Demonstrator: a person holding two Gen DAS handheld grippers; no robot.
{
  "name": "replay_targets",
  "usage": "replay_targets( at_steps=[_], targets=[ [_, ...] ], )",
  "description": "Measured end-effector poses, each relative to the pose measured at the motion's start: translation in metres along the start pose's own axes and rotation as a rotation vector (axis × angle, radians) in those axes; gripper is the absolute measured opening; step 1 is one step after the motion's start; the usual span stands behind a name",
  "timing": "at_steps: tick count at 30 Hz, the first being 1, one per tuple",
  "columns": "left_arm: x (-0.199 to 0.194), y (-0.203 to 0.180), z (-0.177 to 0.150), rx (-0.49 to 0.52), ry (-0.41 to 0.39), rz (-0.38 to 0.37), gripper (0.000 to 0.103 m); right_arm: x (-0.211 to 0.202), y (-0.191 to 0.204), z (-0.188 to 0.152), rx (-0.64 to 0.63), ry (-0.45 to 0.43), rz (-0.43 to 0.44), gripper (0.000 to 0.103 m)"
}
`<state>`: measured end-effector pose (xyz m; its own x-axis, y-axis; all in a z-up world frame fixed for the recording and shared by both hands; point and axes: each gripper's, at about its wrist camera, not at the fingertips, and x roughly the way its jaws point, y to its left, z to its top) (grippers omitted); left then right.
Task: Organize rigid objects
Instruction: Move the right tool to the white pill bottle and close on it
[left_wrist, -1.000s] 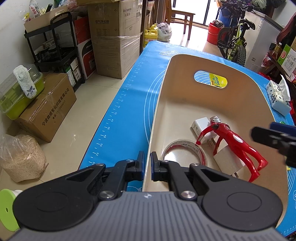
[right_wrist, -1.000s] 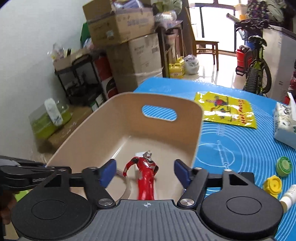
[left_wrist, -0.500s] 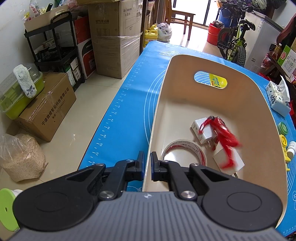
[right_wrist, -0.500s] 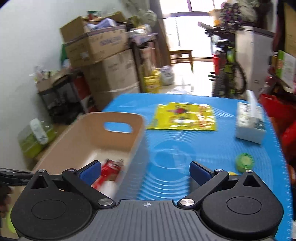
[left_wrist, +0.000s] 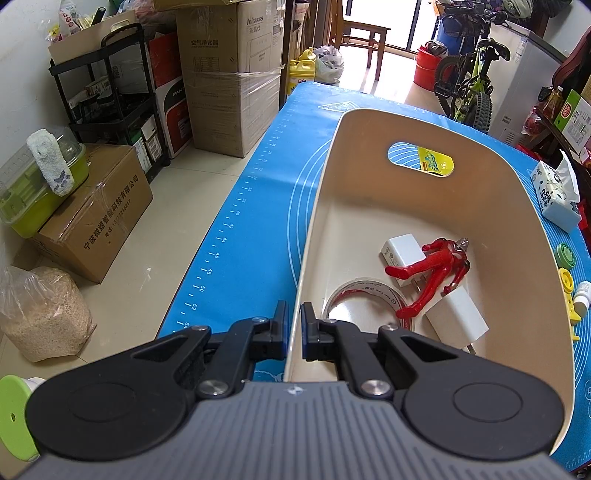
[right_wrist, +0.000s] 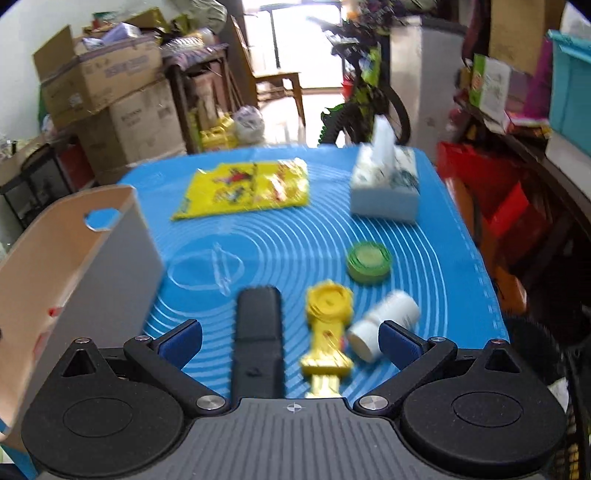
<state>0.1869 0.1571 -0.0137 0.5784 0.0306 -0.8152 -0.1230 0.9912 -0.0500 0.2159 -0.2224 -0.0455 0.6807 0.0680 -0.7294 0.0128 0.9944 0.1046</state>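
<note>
My left gripper (left_wrist: 292, 332) is shut on the near left rim of the beige bin (left_wrist: 480, 155). In the bin lie a red toy figure (left_wrist: 434, 275), two white chargers (left_wrist: 404, 253) and a roll of tape (left_wrist: 364, 301). My right gripper (right_wrist: 290, 341) is open and empty above the blue mat, to the right of the bin (right_wrist: 66, 273). Between its fingers lie a black remote (right_wrist: 258, 332) and a yellow toy launcher (right_wrist: 327, 325). A white bottle (right_wrist: 384, 319) and a green disc (right_wrist: 368, 261) lie just beyond.
A yellow snack bag (right_wrist: 245, 188) and a tissue box (right_wrist: 386, 184) lie at the far end of the blue mat (right_wrist: 295, 236). Cardboard boxes (left_wrist: 229, 81), a black shelf rack (left_wrist: 107, 92) and a bicycle (left_wrist: 469, 74) stand around the table.
The red figure dropped from the right gripper into the bin and came to rest. The right gripper swung right, away from the bin, to above the remote and yellow launcher. The left gripper stayed.
</note>
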Motion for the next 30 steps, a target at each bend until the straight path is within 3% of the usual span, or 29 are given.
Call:
replay_targets(
  at_steps=[10,17,21,26,30],
  targets=[
    [0.000,0.000,0.000,-0.001,0.000,0.000,0.008,0.026,-0.019,-0.015,0.019,0.044,-0.076,0.091],
    [-0.001,0.001,0.000,0.001,-0.001,0.001,0.008,0.030,-0.032,-0.002,0.071,-0.011,-0.133,0.090],
    [-0.001,0.001,0.000,0.001,-0.001,0.001,0.008,0.038,-0.039,0.011,0.119,-0.029,-0.188,0.084],
    [-0.001,0.001,0.000,0.001,-0.001,0.001,0.008,0.056,-0.054,0.018,0.224,0.022,-0.245,0.073],
    [-0.001,0.000,0.000,0.000,-0.001,0.001,0.008,0.068,-0.061,0.018,0.290,0.062,-0.227,0.071]
  ],
)
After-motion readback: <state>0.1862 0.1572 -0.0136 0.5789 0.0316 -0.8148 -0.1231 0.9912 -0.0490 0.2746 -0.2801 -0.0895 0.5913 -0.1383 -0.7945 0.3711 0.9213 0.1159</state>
